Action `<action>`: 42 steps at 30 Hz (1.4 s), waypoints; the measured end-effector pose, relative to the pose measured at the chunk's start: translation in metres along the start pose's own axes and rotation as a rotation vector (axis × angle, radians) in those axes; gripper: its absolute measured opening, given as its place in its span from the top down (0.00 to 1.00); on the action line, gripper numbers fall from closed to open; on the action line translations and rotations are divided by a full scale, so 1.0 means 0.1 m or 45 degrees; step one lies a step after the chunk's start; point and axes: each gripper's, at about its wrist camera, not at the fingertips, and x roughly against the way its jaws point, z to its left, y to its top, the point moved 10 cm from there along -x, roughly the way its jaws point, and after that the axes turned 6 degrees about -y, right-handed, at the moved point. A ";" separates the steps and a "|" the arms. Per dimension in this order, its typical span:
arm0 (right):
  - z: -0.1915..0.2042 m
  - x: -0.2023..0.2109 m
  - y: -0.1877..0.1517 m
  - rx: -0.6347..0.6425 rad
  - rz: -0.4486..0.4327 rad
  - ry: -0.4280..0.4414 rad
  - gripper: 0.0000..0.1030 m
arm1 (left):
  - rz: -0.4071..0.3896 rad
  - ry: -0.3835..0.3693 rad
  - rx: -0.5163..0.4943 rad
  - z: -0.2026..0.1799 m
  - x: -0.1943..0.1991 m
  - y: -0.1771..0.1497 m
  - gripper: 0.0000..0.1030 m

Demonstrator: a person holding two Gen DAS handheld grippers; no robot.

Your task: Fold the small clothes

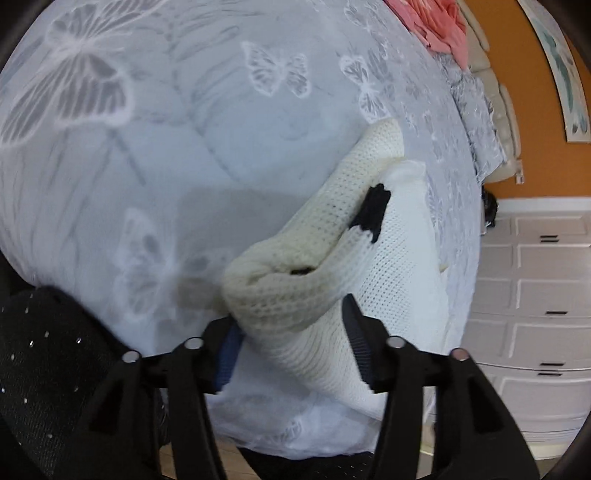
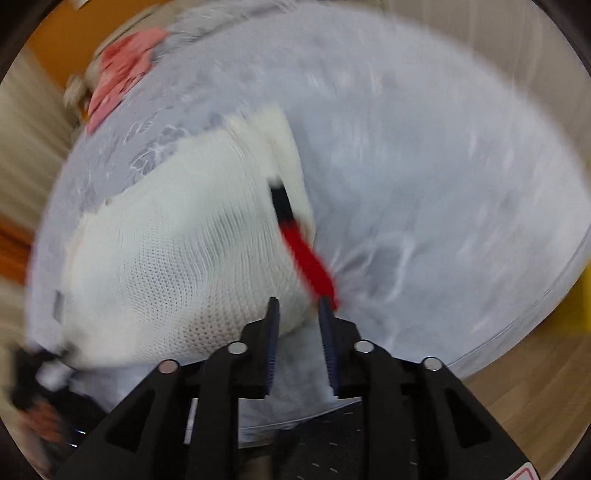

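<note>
A small cream-white knit sweater (image 1: 402, 266) with black patches lies on a round table under a butterfly-print cloth (image 1: 166, 166). In the left wrist view a rolled cream sleeve (image 1: 280, 295) lies between the fingers of my left gripper (image 1: 291, 314), whose jaws stand wide apart around it. In the blurred right wrist view the same sweater (image 2: 173, 258) shows a red and black strip (image 2: 306, 258) along its right edge. My right gripper (image 2: 297, 302) stands at the sweater's near hem, its jaws a small gap apart with cloth between them.
A pink garment (image 1: 439, 26) lies at the table's far side, also in the right wrist view (image 2: 118, 77). White drawers (image 1: 535, 295) and an orange wall (image 1: 524, 92) stand to the right. A black mesh chair (image 1: 48, 369) is near left. Wooden floor (image 2: 517, 387) lies below the table.
</note>
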 end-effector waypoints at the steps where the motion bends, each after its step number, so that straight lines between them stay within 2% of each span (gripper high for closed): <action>1: 0.06 0.02 0.07 0.046 -0.021 0.004 0.75 | 0.012 0.009 0.008 -0.01 -0.07 0.01 0.46; 4: 0.12 -0.14 0.36 0.059 -0.042 0.012 0.75 | 0.026 0.072 -0.036 -0.01 -0.16 -0.03 0.46; 7: 0.10 -0.57 0.62 0.050 0.010 0.039 0.71 | 0.013 0.133 -0.114 -0.02 -0.19 -0.05 0.46; 10: 0.24 -1.00 0.83 0.067 0.071 0.053 0.68 | 0.005 0.201 -0.221 -0.10 -0.22 -0.05 0.46; 11: 0.27 -1.10 0.86 0.068 0.099 0.053 0.76 | 0.003 0.227 -0.251 -0.12 -0.24 -0.06 0.46; 12: 0.27 -1.14 0.89 0.064 0.105 0.058 0.89 | 0.002 0.251 -0.276 -0.13 -0.27 -0.06 0.46; 15: 0.19 -1.11 1.06 -0.030 0.033 0.035 0.89 | -0.011 0.326 -0.358 -0.18 -0.32 -0.07 0.46; 17: 0.18 -1.19 1.00 -0.030 0.083 0.002 0.88 | -0.023 0.368 -0.403 -0.21 -0.33 -0.07 0.46; 22: 0.48 -0.42 0.77 0.053 -0.132 0.049 0.80 | -0.031 0.429 -0.444 -0.22 -0.34 -0.09 0.45; 24: 0.66 -0.27 0.56 0.126 -0.156 0.073 0.80 | -0.031 0.448 -0.456 -0.25 -0.33 -0.10 0.46; 27: 0.88 -0.38 0.20 0.254 -0.092 0.063 0.81 | -0.026 0.475 -0.497 -0.30 -0.34 -0.11 0.59; 29: 0.90 -0.49 0.08 0.237 -0.041 0.087 0.81 | -0.009 0.472 -0.546 -0.40 -0.36 -0.12 0.85; 31: 0.89 -0.67 -0.03 0.245 0.024 0.074 0.81 | -0.030 0.439 -0.590 -0.60 -0.29 -0.17 0.89; 33: 0.84 -0.80 -0.12 0.241 0.059 0.052 0.81 | -0.081 0.389 -0.677 -0.92 -0.15 -0.26 0.89; 35: 0.78 -0.79 -0.14 0.180 0.066 0.112 0.82 | -0.144 0.325 -0.866 -1.51 0.02 -0.49 0.90; 36: 0.74 -0.77 -0.14 0.142 0.073 0.140 0.82 | -0.148 0.300 -0.914 -1.67 0.03 -0.59 0.90; 37: 0.67 -0.72 -0.12 0.087 0.075 0.176 0.82 | -0.144 0.254 -0.999 -1.95 0.03 -0.79 0.90; 39: 0.56 -0.60 -0.07 0.007 0.061 0.231 0.81 | -0.113 0.198 -1.106 -2.27 -0.07 -1.13 0.89; 42: 0.28 -0.33 0.07 -0.097 -0.009 0.281 0.79 | 0.008 0.207 -1.222 -2.40 -0.55 -1.69 0.85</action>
